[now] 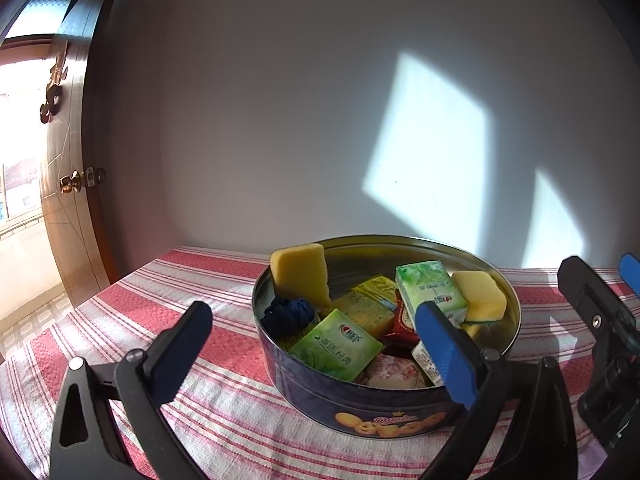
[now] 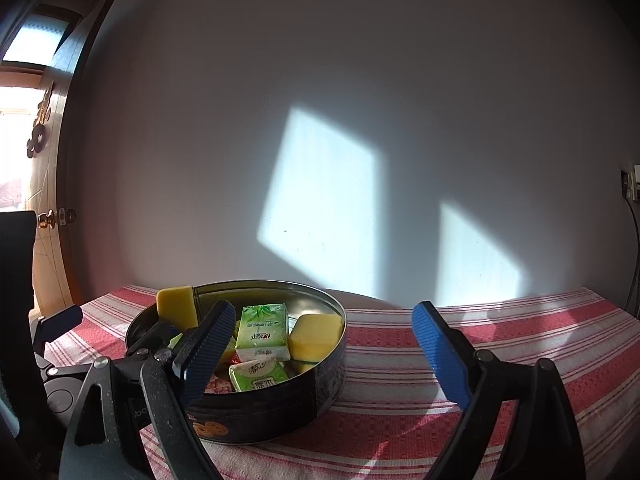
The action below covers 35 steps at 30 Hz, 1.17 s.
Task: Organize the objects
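A round dark blue cookie tin [image 1: 360, 408] stands open on a red-and-white striped cloth [image 1: 160, 292]. Inside lie two yellow sponges [image 1: 300, 276] [image 1: 480, 294], green tissue packs [image 1: 336, 346] [image 1: 430, 288], a bundled blue cloth [image 1: 288, 314], a red wrapper [image 1: 400, 326] and a floral pack [image 1: 392, 372]. My left gripper [image 1: 312, 309] is open, its fingers straddling the tin's left half, holding nothing. My right gripper [image 2: 324, 309] is open and empty just right of the tin [image 2: 280, 404], its left finger over the rim. Sponges [image 2: 316, 332] and a tissue pack [image 2: 264, 332] show there too.
A plain wall with sunlit patches rises right behind the table. An open wooden door with a brass knob [image 1: 72, 182] stands at the left. A wall socket with a hanging cable [image 2: 630, 186] is at the far right. Bare striped cloth [image 2: 500, 340] stretches right of the tin.
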### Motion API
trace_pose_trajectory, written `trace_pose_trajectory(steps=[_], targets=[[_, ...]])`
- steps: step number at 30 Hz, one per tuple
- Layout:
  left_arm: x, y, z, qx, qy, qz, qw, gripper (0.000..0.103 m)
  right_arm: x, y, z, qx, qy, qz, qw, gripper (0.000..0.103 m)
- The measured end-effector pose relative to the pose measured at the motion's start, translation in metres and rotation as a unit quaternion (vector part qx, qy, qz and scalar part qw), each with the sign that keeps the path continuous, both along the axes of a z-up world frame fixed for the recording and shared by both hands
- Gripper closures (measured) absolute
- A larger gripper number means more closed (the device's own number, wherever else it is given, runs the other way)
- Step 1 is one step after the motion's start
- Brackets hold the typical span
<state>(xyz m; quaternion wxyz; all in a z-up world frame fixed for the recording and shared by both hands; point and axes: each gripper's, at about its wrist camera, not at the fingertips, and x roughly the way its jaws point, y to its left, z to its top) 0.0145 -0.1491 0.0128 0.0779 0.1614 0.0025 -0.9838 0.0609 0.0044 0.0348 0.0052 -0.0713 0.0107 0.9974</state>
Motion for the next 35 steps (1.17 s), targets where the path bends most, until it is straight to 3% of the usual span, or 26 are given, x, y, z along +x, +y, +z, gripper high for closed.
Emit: trace_pose_trajectory(steps=[35], targets=[[-0.0031, 0.0, -0.0028, 0.018, -0.013, -0.018, 0.9996, 0.0, 0.0051, -0.0043, 0.0013, 0.002, 0.006, -0.004, 1.0, 0.011]])
